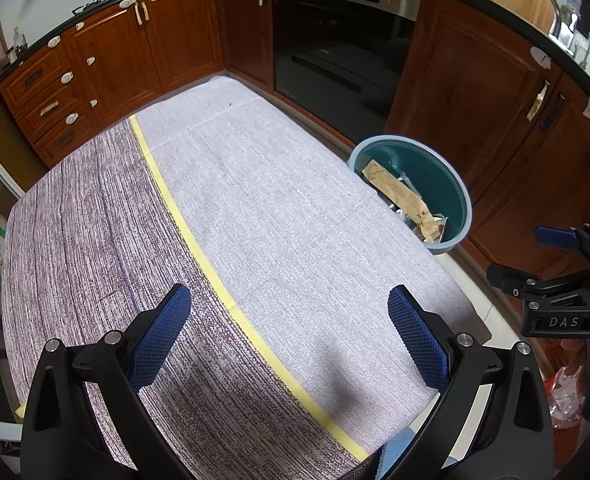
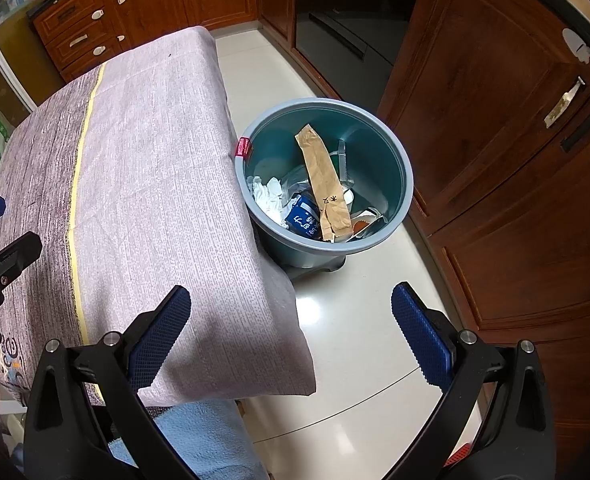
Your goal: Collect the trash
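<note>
A teal bin (image 2: 391, 160) stands on the floor by the table's right edge; it also shows in the left wrist view (image 1: 447, 176). Inside lie a long brown paper bag (image 2: 325, 184), crumpled white paper (image 2: 269, 196), a blue wrapper (image 2: 305, 220) and other scraps. My left gripper (image 1: 291, 340) is open and empty above the cloth-covered table (image 1: 255, 220). My right gripper (image 2: 291, 340) is open and empty above the table's near right corner, short of the bin; it also shows in the left wrist view (image 1: 543, 256).
The tablecloth (image 2: 147, 160) has a yellow stripe (image 1: 199, 240). Wooden cabinets (image 2: 515, 160) and a dark oven (image 1: 335, 48) ring the table. A pale tiled floor (image 2: 355, 320) runs between table and cabinets. A red-and-clear plastic bag (image 1: 567, 396) lies at the right.
</note>
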Demonstrator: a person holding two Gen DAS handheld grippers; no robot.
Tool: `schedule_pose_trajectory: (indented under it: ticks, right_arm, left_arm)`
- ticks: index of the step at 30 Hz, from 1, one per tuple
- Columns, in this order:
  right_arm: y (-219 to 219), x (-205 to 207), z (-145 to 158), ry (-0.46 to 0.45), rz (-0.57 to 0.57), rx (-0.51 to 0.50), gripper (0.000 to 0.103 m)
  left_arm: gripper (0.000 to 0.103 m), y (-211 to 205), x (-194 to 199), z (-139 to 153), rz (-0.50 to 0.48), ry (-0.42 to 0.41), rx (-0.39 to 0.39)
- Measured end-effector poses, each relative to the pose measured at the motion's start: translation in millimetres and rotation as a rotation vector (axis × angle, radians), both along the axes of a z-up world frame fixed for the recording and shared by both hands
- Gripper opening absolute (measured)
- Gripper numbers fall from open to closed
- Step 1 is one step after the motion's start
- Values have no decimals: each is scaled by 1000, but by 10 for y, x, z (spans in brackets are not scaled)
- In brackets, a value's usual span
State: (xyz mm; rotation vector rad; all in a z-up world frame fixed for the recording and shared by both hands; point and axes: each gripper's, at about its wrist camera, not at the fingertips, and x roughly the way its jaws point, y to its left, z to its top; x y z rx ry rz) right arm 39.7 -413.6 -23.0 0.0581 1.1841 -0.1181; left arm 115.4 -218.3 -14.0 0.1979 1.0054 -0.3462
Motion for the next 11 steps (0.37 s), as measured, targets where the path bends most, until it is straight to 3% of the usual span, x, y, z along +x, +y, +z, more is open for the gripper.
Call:
schedule_pose_trajectory:
  ticks: [11]
  right_arm:
    - [-57,5,27,-1,-8,-8,96]
  left_arm:
    - [99,0,15,-11,5,16,-2]
